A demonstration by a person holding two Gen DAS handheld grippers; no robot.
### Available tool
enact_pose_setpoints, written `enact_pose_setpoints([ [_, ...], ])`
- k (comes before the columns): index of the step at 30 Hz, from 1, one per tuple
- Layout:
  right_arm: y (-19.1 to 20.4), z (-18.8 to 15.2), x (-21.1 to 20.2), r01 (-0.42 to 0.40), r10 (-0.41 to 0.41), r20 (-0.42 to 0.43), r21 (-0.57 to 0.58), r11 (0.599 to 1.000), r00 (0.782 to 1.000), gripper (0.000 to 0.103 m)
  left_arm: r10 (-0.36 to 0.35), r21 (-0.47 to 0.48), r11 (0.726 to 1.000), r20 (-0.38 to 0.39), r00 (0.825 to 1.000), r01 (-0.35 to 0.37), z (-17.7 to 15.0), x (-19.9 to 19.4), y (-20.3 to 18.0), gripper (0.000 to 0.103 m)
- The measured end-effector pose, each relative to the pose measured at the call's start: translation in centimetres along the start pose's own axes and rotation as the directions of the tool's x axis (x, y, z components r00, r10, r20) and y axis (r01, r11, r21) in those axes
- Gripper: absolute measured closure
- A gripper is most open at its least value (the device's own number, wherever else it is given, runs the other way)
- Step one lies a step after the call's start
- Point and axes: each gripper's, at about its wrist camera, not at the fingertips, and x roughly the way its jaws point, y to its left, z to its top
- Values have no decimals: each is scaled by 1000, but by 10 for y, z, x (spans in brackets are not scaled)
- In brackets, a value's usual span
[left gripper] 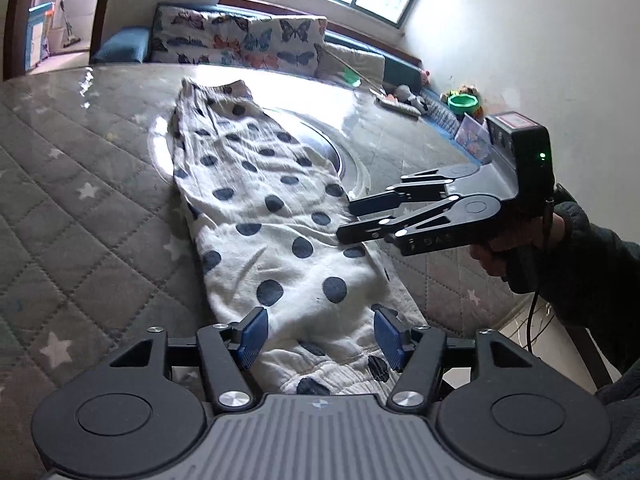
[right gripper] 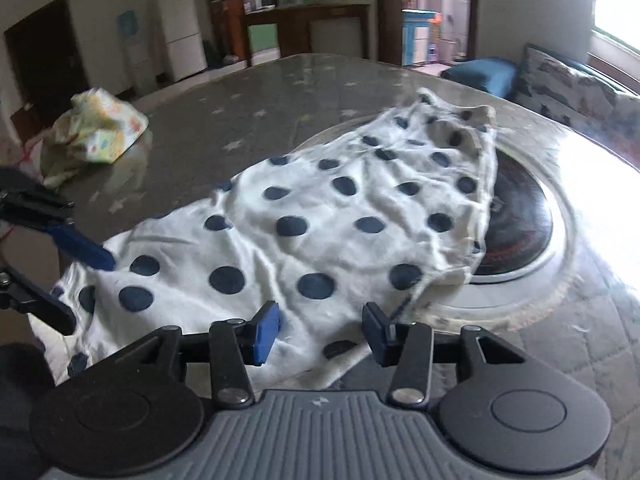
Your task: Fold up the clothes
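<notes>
so the white garment with dark dots (left gripper: 256, 208) lay spread flat on the grey quilted table (left gripper: 80, 208), partly over a round plate (right gripper: 520, 240). the left gripper (left gripper: 320, 334) stood at its near end, fingers apart. the right gripper (right gripper: 320, 330) was at its side edge, fingers apart too, perhaps just above the cloth.

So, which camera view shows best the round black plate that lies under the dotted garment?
The right wrist view: the round black plate shows as a wide dark crescent beside the dotted garment. In the left wrist view only a thin dark arc peeks out beside the cloth.
</notes>
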Motion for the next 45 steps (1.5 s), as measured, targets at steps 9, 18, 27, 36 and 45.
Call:
enact_pose_setpoints([
  [9,21,-1,-23,-160,160,1,-29,987,987,57,50,-41,998,26,998,-49,-3,-24,9,43],
  [18,54,-13,-40,-309,295,-130,-106,945,947,66,11,-113,993,-27,1000,-14,-11,-14,19,70],
  [27,74,-31,-39,-375,337,-241,-133,918,910,81,23,-59,998,-40,999,-25,-17,-23,11,91],
  [36,75,-21,-56,-332,307,-162,-170,928,938,80,59,5,998,9,998,-59,0,-30,5,90],
  [45,79,-17,-24,-333,316,-124,-157,930,941,80,11,19,1000,52,999,-12,27,5,1,90],
])
